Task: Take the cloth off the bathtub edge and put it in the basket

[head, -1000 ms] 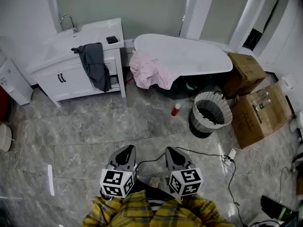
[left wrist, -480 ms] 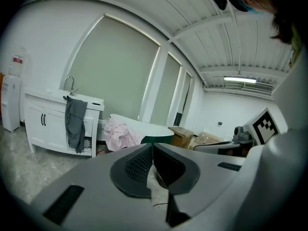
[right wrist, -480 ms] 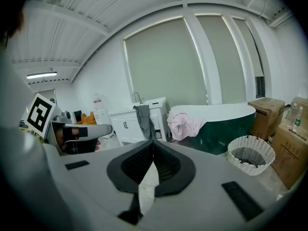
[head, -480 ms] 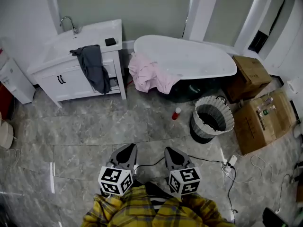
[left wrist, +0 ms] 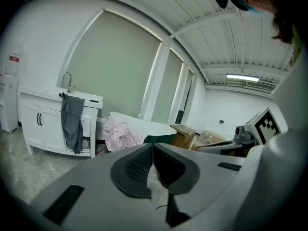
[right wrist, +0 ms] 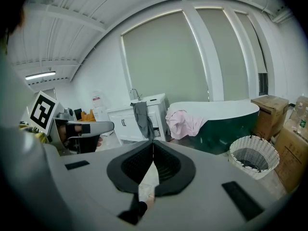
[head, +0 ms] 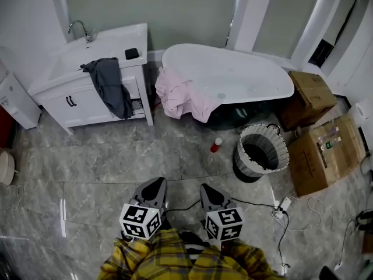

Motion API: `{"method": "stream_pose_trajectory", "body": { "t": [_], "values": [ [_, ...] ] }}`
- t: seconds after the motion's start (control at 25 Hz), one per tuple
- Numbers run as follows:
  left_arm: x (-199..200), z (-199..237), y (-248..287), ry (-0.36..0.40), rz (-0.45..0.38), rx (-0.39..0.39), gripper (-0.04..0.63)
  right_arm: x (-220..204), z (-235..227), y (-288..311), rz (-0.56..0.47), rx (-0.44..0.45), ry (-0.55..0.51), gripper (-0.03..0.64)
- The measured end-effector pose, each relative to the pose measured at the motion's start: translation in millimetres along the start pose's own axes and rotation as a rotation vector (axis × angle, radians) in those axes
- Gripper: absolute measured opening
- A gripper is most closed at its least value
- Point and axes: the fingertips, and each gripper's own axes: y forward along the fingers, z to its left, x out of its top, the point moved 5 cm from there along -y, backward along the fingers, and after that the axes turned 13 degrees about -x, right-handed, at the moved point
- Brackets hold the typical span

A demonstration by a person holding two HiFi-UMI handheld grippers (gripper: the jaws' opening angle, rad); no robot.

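A pink cloth (head: 182, 97) hangs over the left end of the white bathtub (head: 245, 73); it also shows in the left gripper view (left wrist: 121, 133) and the right gripper view (right wrist: 184, 121). A white woven basket (head: 260, 149) stands on the floor to the right of the tub, seen again (right wrist: 253, 156) at the right. My left gripper (head: 155, 188) and right gripper (head: 209, 192) are side by side low in the head view, well short of the tub. Both are shut with nothing between the jaws (left wrist: 153, 146) (right wrist: 153, 143).
A white vanity (head: 93, 80) with a sink and a grey towel (head: 109, 86) draped over it stands left of the tub. A small red bottle (head: 216, 144) lies on the floor near the basket. Cardboard boxes (head: 319, 139) and cables (head: 285, 206) sit at the right.
The tub, vanity and basket have shifted slightly lower and nearer in the head view as I moved forward. Both grippers stay shut and side by side.
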Motion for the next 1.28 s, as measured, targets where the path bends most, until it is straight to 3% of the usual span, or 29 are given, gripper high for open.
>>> {"method": "stream_pose_trajectory", "body": {
  "t": [0.28, 0.6, 0.84, 1.08, 1.28],
  "values": [
    [20, 51, 48, 0.035, 0.023, -0.043, 0.023, 19, -9, 55, 0.001, -0.032, 0.014, 0.026],
    [52, 124, 105, 0.119, 0.076, -0.066, 0.025, 71, -5, 136, -0.044, -0.083, 0.023, 0.028],
    [71, 170, 141, 0.115, 0.105, -0.124, 0.026, 94, -9, 190, -0.032, -0.128, 0.036, 0.038],
    [79, 211, 164, 0.118, 0.147, -0.148, 0.058, 101, -21, 228, -0.013, -0.193, 0.064, 0.151],
    [80, 235, 178, 0.114, 0.174, -0.150, 0.101, 101, -30, 250, 0.005, -0.223, 0.076, 0.181]
  ]
}}
